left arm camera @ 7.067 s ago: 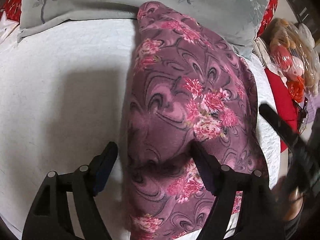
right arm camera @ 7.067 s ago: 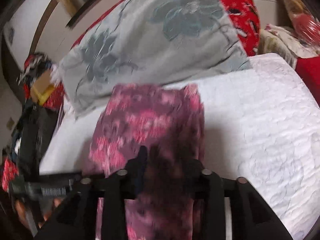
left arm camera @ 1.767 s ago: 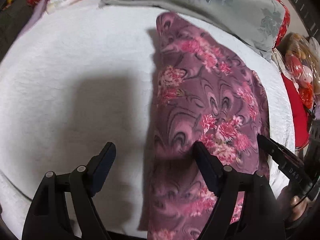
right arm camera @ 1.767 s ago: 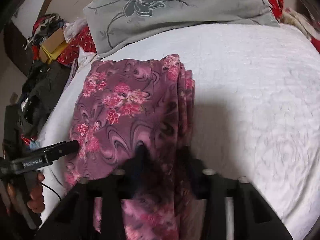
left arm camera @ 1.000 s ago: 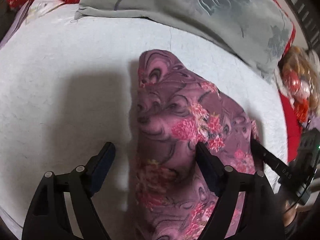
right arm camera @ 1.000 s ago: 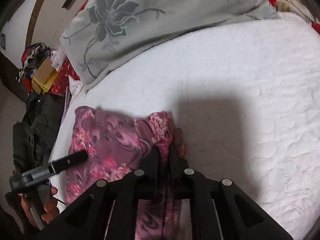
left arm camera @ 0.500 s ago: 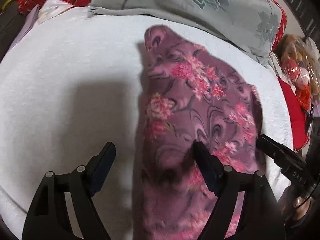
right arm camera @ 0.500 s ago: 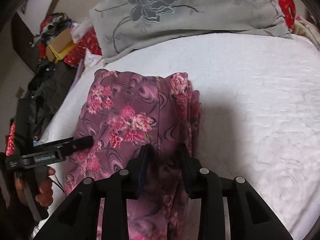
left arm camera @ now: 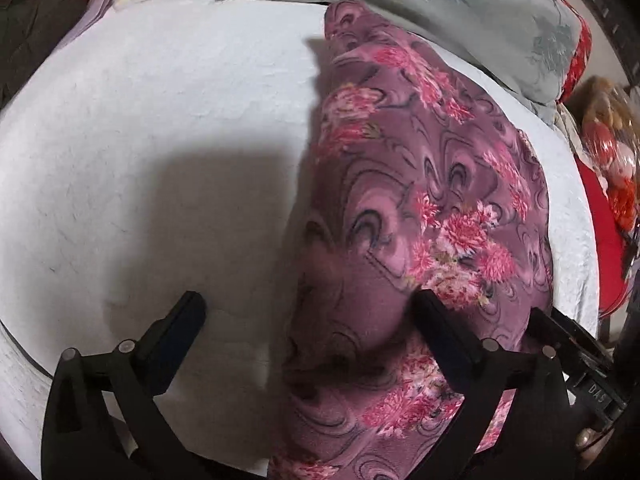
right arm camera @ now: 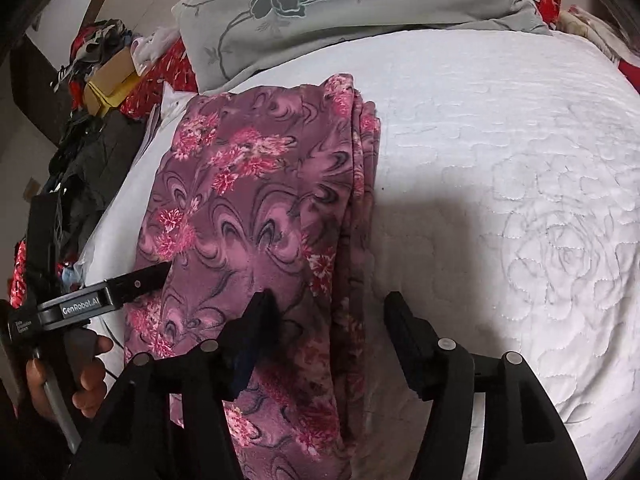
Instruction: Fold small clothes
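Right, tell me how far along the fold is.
Done: the garment lies on the bed as a long strip, layered edges stacked on one side. In hand: nothing; the left gripper and right gripper are opening, pads off the cloth. Left: probably folding the strip shorter.

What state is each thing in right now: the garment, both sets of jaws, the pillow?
Purple floral garment: folded into a long strip, lying flat on the white quilt, layered edges stacked along one side.
Left gripper: jaws opening, wide, garment edge between them, not pinched.
Right gripper: jaws opening, garment edge between them, released.
Grey flowered pillow: resting at the quilt's far end.
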A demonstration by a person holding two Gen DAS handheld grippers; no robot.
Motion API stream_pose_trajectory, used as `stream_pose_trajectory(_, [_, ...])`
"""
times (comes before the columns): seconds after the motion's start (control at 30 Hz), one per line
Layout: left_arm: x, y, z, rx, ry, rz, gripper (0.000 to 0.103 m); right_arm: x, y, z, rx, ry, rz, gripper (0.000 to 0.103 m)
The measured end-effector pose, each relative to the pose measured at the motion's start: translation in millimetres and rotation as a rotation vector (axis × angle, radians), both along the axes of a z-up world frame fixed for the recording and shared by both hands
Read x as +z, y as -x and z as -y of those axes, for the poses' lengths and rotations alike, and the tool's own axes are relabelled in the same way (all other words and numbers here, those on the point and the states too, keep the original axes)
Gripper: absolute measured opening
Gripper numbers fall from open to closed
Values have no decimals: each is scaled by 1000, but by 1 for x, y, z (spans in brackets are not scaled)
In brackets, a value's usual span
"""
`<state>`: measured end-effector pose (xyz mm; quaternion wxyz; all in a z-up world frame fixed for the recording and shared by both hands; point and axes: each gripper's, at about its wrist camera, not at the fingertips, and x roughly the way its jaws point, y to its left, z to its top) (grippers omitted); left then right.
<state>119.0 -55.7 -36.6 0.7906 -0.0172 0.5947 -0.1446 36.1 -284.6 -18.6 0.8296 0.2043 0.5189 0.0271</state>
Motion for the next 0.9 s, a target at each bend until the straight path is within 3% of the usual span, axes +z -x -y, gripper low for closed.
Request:
stream_pose_trajectory(0.17, [1, 5, 3, 1, 13, 0, 103, 0, 13, 2, -26, -35, 22, 78])
stream_pose_trajectory(0.37, [-2, -1, 4, -2, 30, 1, 103, -7, 9, -4, -75, -51, 33, 84])
stream_pose_trajectory(0.43, [-7, -6, 1, -3, 34, 0, 103, -7, 8, -4, -76, -65, 33, 90])
stream_pose_trajectory(0.5, [-6, -2, -9, -3, 39, -3, 103, -8, 7, -6, -51, -105, 28, 103])
stream_pose_trajectory(0.63, [-7, -5, -17, -8, 60, -29, 103, -7, 5, -22, -4, -33, -18, 103])
stream_pose_trajectory(0.77, [-8, -9, -32, -4, 150, -55, 103, -7, 4, -38, 115, 67, -80, 103])
stream_pose_trajectory(0.9, [-8, -6, -59, 62, 301, -28, 103, -7, 16, -45, 160, 120, -79, 103])
